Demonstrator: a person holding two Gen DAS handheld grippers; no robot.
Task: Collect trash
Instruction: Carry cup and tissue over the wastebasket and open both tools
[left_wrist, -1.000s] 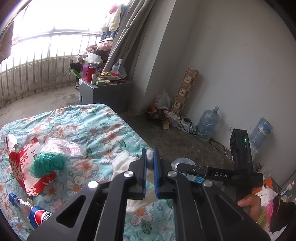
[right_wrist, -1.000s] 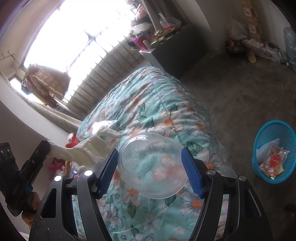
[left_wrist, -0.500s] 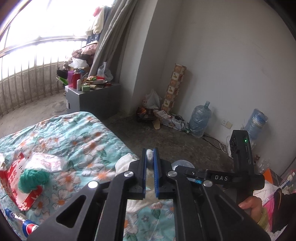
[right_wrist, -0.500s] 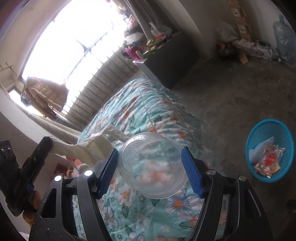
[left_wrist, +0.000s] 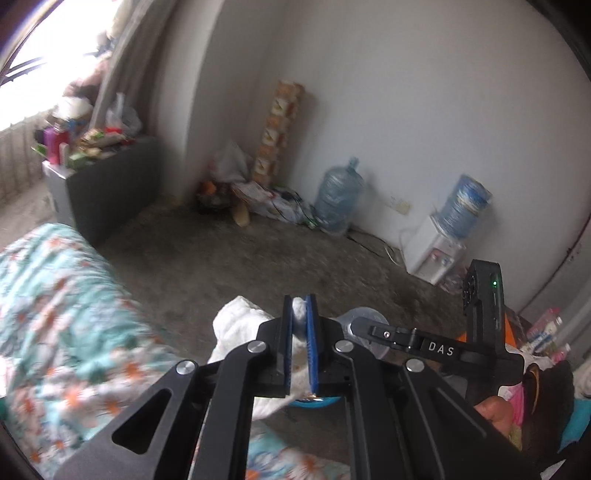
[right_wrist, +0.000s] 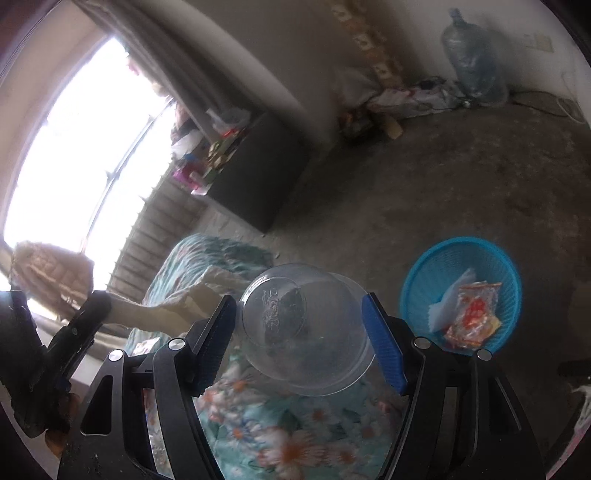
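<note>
A: Item one, left gripper (left_wrist: 300, 314)?
B: Jaws clamped tight on a crumpled white cloth-like wad (left_wrist: 240, 332), which bulges out to the left of the blue pads and hangs below them.

A: Item two, right gripper (right_wrist: 301, 332)?
B: Jaws set wide, pads pressed on either side of a clear round plastic bowl (right_wrist: 306, 328), its base facing the camera.

A: Next out from the right gripper?
B: A blue round mesh plastic basket (right_wrist: 424, 273) on the floor, just right of and beyond the right pad, holding white paper and a red-and-orange wrapper (right_wrist: 472, 317).

A: What does the left view add?
B: Only a sliver of that basket below its jaws; further off, a white water dispenser (left_wrist: 432, 254) by the far wall. The flowered teal quilt (left_wrist: 55, 314) lies to the left.
</note>
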